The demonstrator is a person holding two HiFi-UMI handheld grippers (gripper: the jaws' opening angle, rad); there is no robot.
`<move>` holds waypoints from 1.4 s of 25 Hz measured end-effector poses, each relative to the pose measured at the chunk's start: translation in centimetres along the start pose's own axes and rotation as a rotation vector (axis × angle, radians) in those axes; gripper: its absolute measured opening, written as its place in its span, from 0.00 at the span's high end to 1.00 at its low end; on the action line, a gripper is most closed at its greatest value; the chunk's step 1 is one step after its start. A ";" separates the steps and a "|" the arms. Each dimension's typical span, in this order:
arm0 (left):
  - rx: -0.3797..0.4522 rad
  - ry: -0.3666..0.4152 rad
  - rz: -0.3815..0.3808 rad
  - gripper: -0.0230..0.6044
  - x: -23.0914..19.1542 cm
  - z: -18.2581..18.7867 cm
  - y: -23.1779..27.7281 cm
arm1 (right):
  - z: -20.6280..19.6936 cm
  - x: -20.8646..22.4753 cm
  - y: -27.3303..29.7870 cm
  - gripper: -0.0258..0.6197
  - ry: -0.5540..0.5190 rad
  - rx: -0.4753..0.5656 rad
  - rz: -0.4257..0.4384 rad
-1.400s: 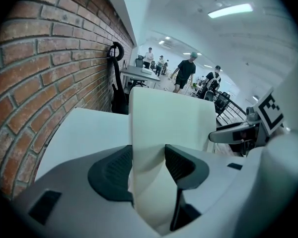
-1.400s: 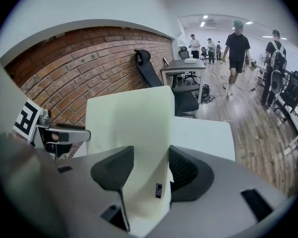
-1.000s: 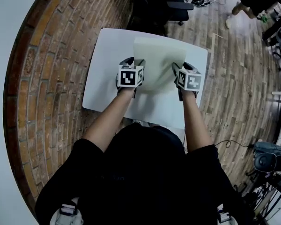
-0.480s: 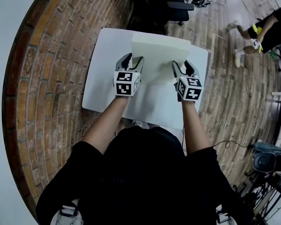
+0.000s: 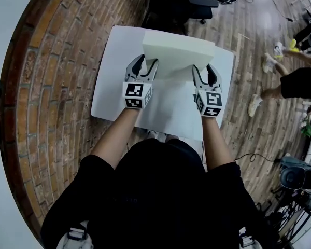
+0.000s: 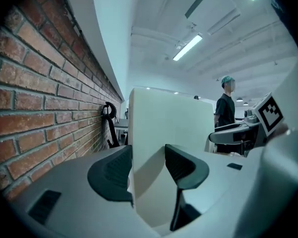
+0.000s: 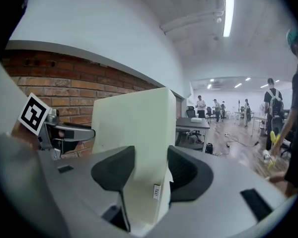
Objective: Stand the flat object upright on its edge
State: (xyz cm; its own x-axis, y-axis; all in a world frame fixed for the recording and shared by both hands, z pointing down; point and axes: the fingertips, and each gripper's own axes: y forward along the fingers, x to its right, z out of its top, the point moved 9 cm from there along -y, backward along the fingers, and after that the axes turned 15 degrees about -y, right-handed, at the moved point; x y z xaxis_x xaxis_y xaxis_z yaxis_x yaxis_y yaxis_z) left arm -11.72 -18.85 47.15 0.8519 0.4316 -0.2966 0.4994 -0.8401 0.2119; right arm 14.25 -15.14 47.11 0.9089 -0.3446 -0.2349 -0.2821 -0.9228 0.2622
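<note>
The pale foam slab (image 5: pixel 179 51) stands almost upright on the white table (image 5: pixel 114 82), its long axis crosswise, with the left gripper (image 5: pixel 143 65) and right gripper (image 5: pixel 203 70) each clamping an end, equally near.

Foam slab (image 5: pixel 179 50) near upright over white table (image 5: pixel 113 87)
The thick, pale cream rectangular slab stands on its long edge across the tabletop's far half. A small label shows on one side edge. Whether its lower edge touches the table is unclear.
</note>
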 end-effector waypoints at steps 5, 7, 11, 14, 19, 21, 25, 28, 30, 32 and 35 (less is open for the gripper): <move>0.051 0.040 -0.023 0.62 -0.3 -0.5 0.0 | -0.9 -0.6 -0.1 0.63 -0.060 0.032 -0.028; 0.067 0.049 -0.028 0.62 -0.6 -0.9 0.1 | -1.3 -0.9 -0.1 0.63 -0.078 0.037 -0.035; 0.103 0.075 -0.036 0.62 -0.9 -1.7 0.2 | -2.1 -1.5 -0.1 0.64 -0.122 0.042 -0.058; 0.116 0.089 -0.034 0.63 -1.1 -2.6 0.2 | -2.4 -1.9 -0.2 0.64 -0.164 0.043 -0.082; 0.147 0.089 -0.052 0.63 -1.2 -3.4 0.6 | -3.0 -2.0 -0.2 0.65 -0.205 0.042 -0.106; 0.146 0.083 -0.055 0.63 -1.4 -3.9 0.8 | -3.4 -2.1 0.0 0.65 -0.212 0.042 -0.112; 0.137 0.081 -0.067 0.63 -1.7 -4.7 1.3 | -4.3 -2.3 0.2 0.66 -0.214 0.020 -0.110; 0.127 0.090 -0.081 0.63 -1.6 -5.2 1.1 | -5.2 -2.8 -0.4 0.67 -0.203 0.009 -0.110; 0.110 0.094 -0.083 0.63 -1.5 -5.6 0.7 | -5.5 -3.0 -0.8 0.67 -0.183 0.016 -0.111; 0.105 0.098 -0.087 0.63 -1.6 -5.8 0.3 | -5.6 -3.2 -1.0 0.66 -0.160 0.021 -0.101; 0.079 0.103 -0.095 0.63 -1.5 -5.6 0.0 | -5.4 -3.1 -1.1 0.62 -0.138 0.014 -0.077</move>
State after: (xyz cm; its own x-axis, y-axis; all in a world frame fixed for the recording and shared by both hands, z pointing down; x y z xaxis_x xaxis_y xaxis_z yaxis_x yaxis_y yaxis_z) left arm -12.11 -17.65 52.86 0.8151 0.5383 -0.2140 0.5680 -0.8153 0.1127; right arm 13.44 -12.09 52.63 0.8776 -0.2919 -0.3803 -0.2180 -0.9495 0.2257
